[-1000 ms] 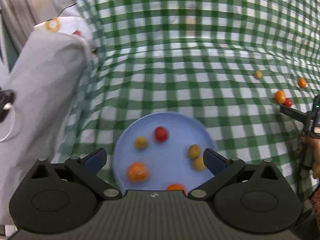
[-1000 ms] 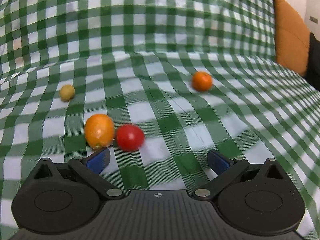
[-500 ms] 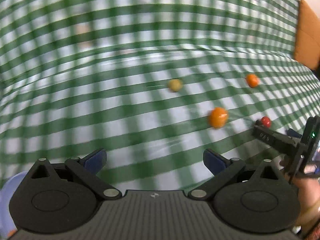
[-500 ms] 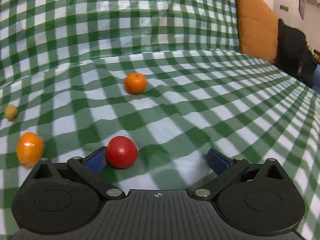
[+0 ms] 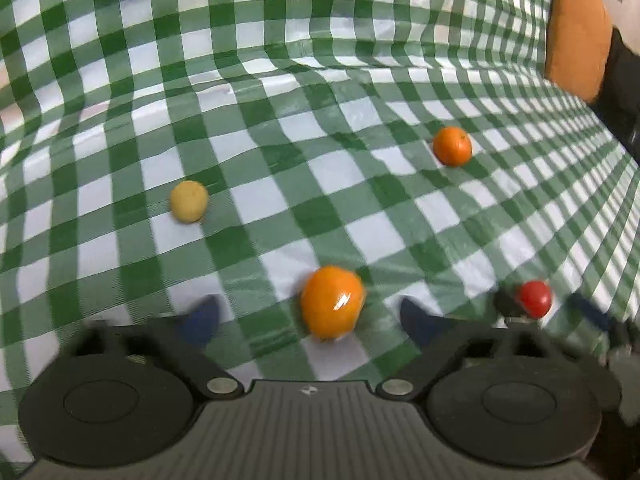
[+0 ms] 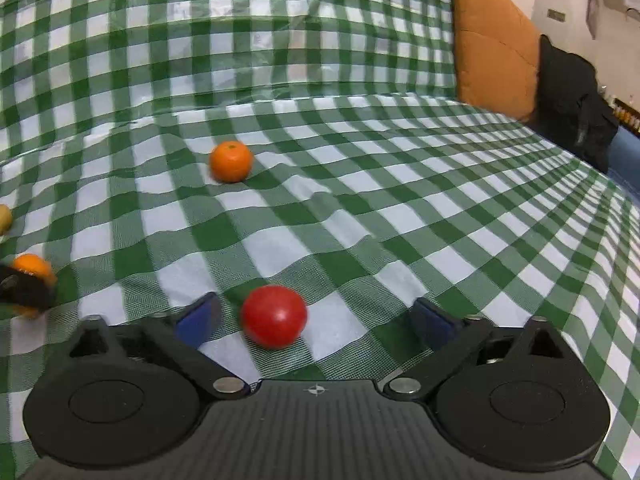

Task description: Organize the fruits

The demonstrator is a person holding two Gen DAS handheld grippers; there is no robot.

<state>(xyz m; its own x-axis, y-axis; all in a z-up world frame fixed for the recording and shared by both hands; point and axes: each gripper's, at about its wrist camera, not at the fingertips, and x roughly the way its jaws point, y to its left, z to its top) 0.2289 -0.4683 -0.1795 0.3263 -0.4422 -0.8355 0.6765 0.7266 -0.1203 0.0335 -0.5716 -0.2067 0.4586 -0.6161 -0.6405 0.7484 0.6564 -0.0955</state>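
Blue-padded and spread wide, the left gripper [image 5: 310, 316] is now framing the large orange fruit [image 5: 332, 302] at lower centre, the blue plate having left its view; the right gripper [image 6: 316, 316], equally wide and gripping nothing, is bracketing the red tomato [image 6: 274, 316], now more central. Green-checked cloth [image 6: 360, 208] is covering the surface, with an orange cushion [image 6: 492, 40] at upper right. A small orange [image 5: 452, 146] and a yellow fruit [image 5: 189, 201] are lying apart on the cloth.

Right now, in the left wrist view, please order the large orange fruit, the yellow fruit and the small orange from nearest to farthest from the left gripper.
1. Large orange fruit: between the left gripper fingers.
2. Yellow fruit: farther, to the left.
3. Small orange: farthest, to the right.
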